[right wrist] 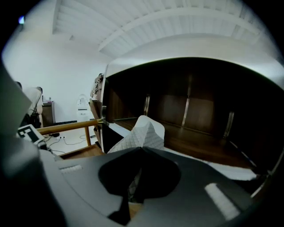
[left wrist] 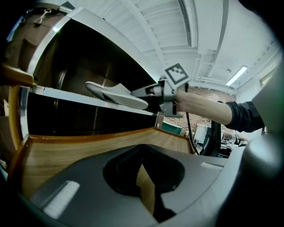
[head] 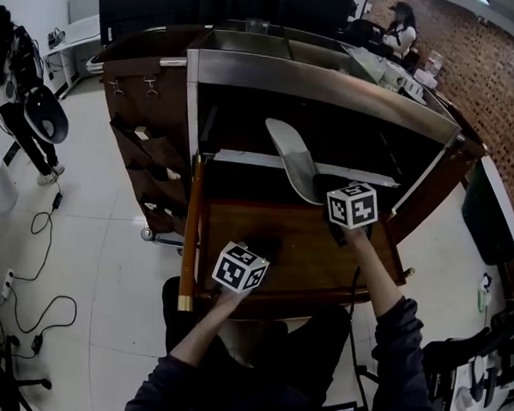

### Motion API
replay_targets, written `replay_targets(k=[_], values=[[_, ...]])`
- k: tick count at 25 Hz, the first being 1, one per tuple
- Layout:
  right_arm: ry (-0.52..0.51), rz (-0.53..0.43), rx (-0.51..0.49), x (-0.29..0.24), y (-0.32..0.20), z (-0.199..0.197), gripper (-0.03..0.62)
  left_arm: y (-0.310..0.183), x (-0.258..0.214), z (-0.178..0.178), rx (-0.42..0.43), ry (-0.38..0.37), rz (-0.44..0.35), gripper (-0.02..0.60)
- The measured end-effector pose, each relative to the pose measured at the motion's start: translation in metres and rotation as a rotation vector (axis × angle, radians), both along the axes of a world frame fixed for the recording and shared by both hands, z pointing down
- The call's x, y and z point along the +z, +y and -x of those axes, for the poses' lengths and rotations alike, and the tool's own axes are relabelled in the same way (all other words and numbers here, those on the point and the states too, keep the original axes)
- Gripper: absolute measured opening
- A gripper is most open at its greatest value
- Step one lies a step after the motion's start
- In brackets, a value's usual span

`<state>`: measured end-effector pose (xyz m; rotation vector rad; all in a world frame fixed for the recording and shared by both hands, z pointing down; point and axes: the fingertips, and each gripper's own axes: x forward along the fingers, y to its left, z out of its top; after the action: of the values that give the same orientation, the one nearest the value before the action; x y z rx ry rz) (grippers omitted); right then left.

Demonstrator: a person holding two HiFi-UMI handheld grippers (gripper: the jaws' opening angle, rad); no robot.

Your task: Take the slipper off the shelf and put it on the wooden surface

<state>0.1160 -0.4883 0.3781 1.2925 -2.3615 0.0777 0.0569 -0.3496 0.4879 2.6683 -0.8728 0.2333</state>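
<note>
A grey slipper [head: 292, 157] lies slanted across the front edge of the dark shelf [head: 242, 157], its near end out over the wooden surface [head: 273, 220]. My right gripper [head: 325, 192] is shut on that near end. In the right gripper view the quilted slipper [right wrist: 143, 133] runs away from the jaws into the shelf. The left gripper view shows the slipper [left wrist: 116, 94] held level with the shelf edge by the right gripper [left wrist: 153, 94]. My left gripper [head: 253, 250] hovers low over the wooden surface [left wrist: 80, 148], shut with only a thin slit and nothing in it.
The shelf unit has a metal top frame [head: 323, 83] overhanging the opening. A wooden rail [head: 191, 231] borders the left of the surface. A brown rack with hooks [head: 146, 109] stands to the left. Cables [head: 41, 232] lie on the floor.
</note>
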Motion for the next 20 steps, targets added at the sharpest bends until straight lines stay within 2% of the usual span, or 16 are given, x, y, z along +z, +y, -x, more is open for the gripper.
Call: replay_targets(k=[2, 6, 10, 13, 16, 18, 20], values=[[-0.032, 0.006, 0.010, 0.014, 0.041, -0.015, 0.008, -0.001, 0.000, 0.002, -0.012, -0.005, -0.006, 0.017], [-0.015, 0.024, 0.069, 0.060, 0.117, -0.060, 0.008, 0.000, -0.003, 0.002, -0.021, -0.011, -0.028, 0.017], [-0.047, 0.049, 0.134, 0.102, 0.159, -0.084, 0.008, 0.006, -0.010, 0.010, -0.051, -0.018, -0.087, 0.017], [-0.051, 0.072, 0.142, 0.117, 0.173, -0.077, 0.019, 0.013, -0.021, 0.016, -0.100, -0.025, -0.178, 0.017], [-0.023, 0.036, 0.107, 0.112, 0.186, -0.057, 0.033, 0.021, -0.023, 0.020, -0.126, -0.026, -0.198, 0.017], [-0.046, 0.021, 0.058, 0.101, 0.197, -0.040, 0.040, 0.022, -0.023, 0.021, -0.126, -0.024, -0.190, 0.017], [-0.081, 0.021, 0.015, 0.092, 0.208, -0.030, 0.079, 0.022, -0.023, 0.021, -0.122, -0.023, -0.180, 0.017]])
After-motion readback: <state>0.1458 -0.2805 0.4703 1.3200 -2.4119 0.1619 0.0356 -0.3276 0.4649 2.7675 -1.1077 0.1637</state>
